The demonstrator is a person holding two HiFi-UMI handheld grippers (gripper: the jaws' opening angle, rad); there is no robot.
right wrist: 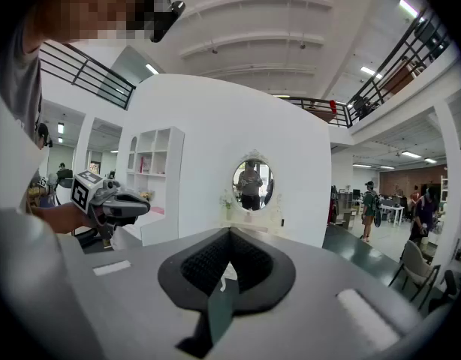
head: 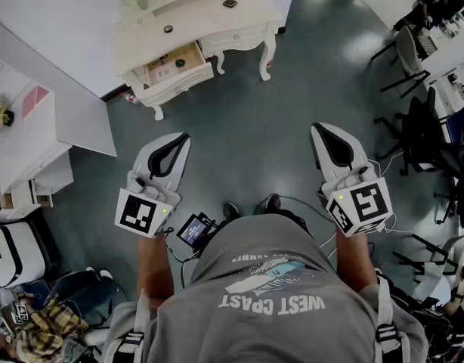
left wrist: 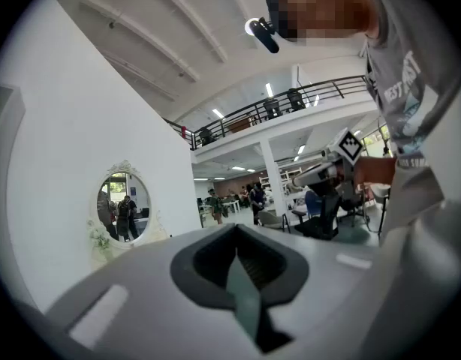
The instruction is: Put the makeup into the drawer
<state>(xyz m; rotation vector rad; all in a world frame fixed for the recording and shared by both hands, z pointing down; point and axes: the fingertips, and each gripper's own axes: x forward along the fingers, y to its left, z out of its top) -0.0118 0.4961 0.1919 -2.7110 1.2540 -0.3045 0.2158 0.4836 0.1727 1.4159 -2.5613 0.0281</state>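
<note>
Nearest, both tools are held out in front of the person's body, close to level and well apart from each other. The left tool point(head: 180, 142) has its jaws pressed together with nothing between them. The right tool point(head: 320, 131) is the same: fully closed and empty. Neither touches anything, and only bare floor point(head: 247, 119) lies under and ahead of them.

Across that stretch of floor, ahead and off to the left, stands the white bench point(head: 251, 23) against the wall, with an oval mirror point(right wrist: 252, 182) above it. Its long axis runs slantwise across the head view, from lower left up to upper right.

The drawer point(head: 175, 63) at its left end is pulled open towards the person and already has a few things in it.

The makeup appears to be the two small pieces on the bench top: a round dark piece point(head: 168, 29) just behind the open drawer, and a squarish dark piece point(head: 229, 3) further right and back. They are too small to identify for certain.

The left tool is on the drawer's side and the nearer of the two. Both are well short of reach, so the next move is probably an approach forward and to the left.
</note>
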